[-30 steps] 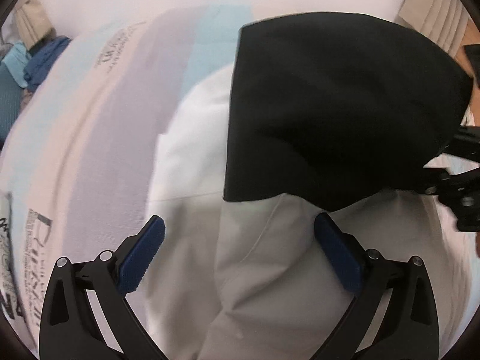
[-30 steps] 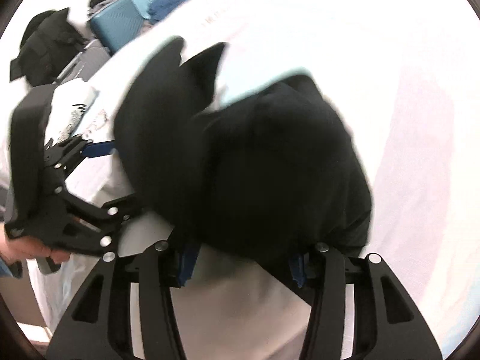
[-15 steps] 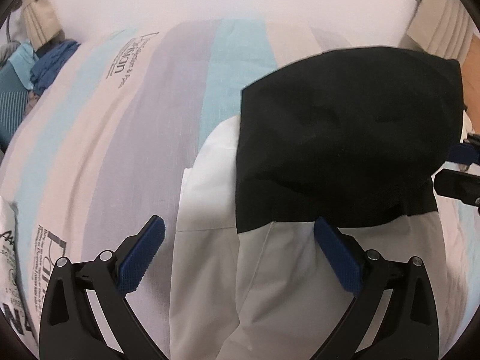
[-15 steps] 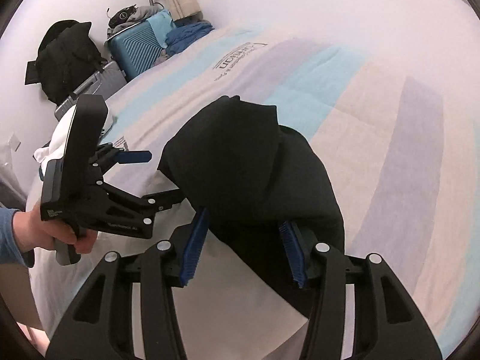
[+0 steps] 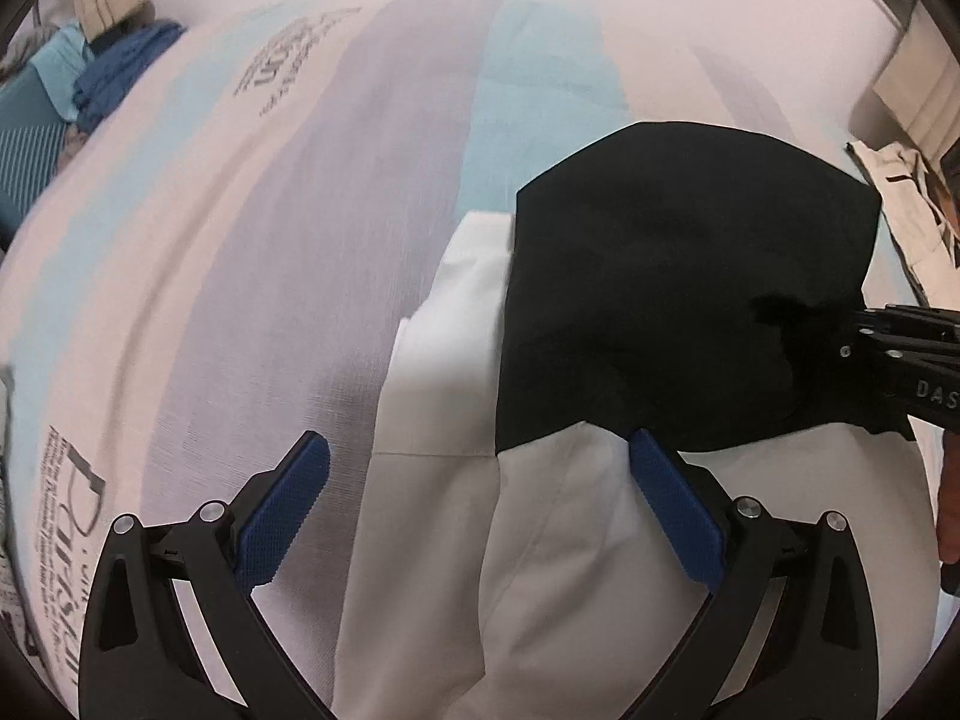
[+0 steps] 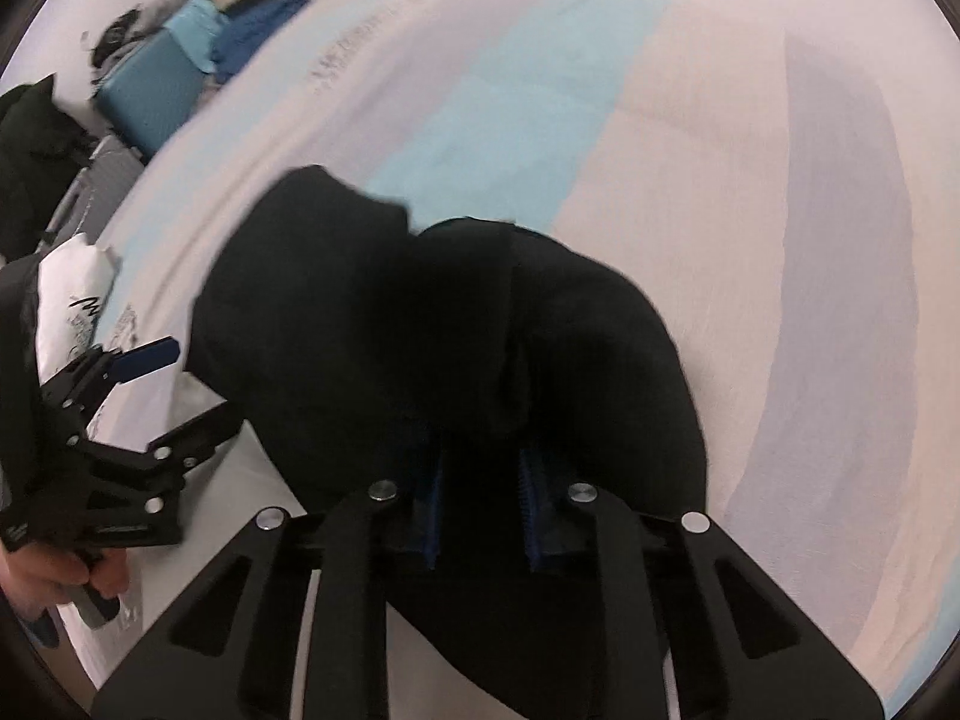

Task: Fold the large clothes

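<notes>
L wrist view: left gripper (image 5: 480,501) jaws wide apart, nothing held, over white garment (image 5: 432,420) lower centre; black garment (image 5: 678,300) lies on it centre-right, on striped bedsheet (image 5: 240,240). Risk: closing here grabs white layer, not black. R wrist view: right gripper (image 6: 480,510) jaws just closed in, clamped on bunched black garment (image 6: 432,348), centre. Risk: thick wad in grip, may slip or drag crooked, crease the fold.
</notes>
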Tool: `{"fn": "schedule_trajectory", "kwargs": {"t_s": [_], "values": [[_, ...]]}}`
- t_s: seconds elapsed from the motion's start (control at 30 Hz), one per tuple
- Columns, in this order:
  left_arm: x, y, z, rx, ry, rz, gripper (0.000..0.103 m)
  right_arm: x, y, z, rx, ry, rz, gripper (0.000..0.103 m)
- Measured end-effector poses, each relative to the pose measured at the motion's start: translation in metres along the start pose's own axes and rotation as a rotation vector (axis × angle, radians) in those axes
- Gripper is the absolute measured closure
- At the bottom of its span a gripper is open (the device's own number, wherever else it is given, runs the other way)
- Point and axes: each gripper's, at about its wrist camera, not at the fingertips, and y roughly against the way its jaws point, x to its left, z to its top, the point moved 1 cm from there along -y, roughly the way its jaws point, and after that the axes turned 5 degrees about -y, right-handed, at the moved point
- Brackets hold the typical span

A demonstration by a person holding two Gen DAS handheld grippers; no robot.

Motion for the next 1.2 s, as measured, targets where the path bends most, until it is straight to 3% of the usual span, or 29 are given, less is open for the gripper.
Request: {"fn": "schedule_trajectory", "kwargs": {"t_s": [0.13,0.2,0.27,0.33,0.37,0.5,0.63,0.7,0.83,1.03,1.2], "values": [[-0.005,-0.003,0.003,0.011,-0.007,0.005,0.005,-0.003,-0.007,0.002,0.02,0.002,-0.002,0.086],[-0.01,0.003,0.009,-0.002,-0.018,0.005,0.005,0.002,0.007,-0.002,-0.002,0.032,-0.006,0.079],[-0.016,0.021,0.007,-0.03,-0.028,-0.019,0.005,0.009,0.031,-0.013,-0.037,0.061,0.004,0.044],[-0.021,0.039,-0.006,-0.042,-0.037,-0.047,0.006,0.021,0.05,-0.029,-0.08,0.089,-0.023,0.025],[-0.018,0.045,-0.013,-0.04,-0.044,-0.053,0.006,0.025,0.059,-0.041,-0.091,0.098,-0.055,0.023],[-0.021,0.051,-0.052,-0.007,-0.059,-0.094,0.006,0.022,0.076,-0.08,-0.064,0.058,-0.037,0.023],[0.012,0.045,-0.079,0.05,0.034,-0.185,0.005,0.004,0.08,-0.113,-0.026,0.005,-0.025,0.023],[0.027,0.043,-0.089,0.083,0.099,-0.238,0.005,-0.004,0.079,-0.12,-0.021,-0.041,-0.008,0.022],[0.039,0.035,-0.098,0.136,0.14,-0.244,0.006,-0.007,0.077,-0.123,-0.014,-0.078,0.02,0.021],[0.043,0.028,-0.117,0.182,0.132,-0.223,0.006,-0.012,0.068,-0.126,0.004,-0.107,0.044,0.017],[0.033,0.026,-0.115,0.199,0.121,-0.267,0.006,-0.028,0.062,-0.132,0.022,-0.171,0.085,0.015]]}}
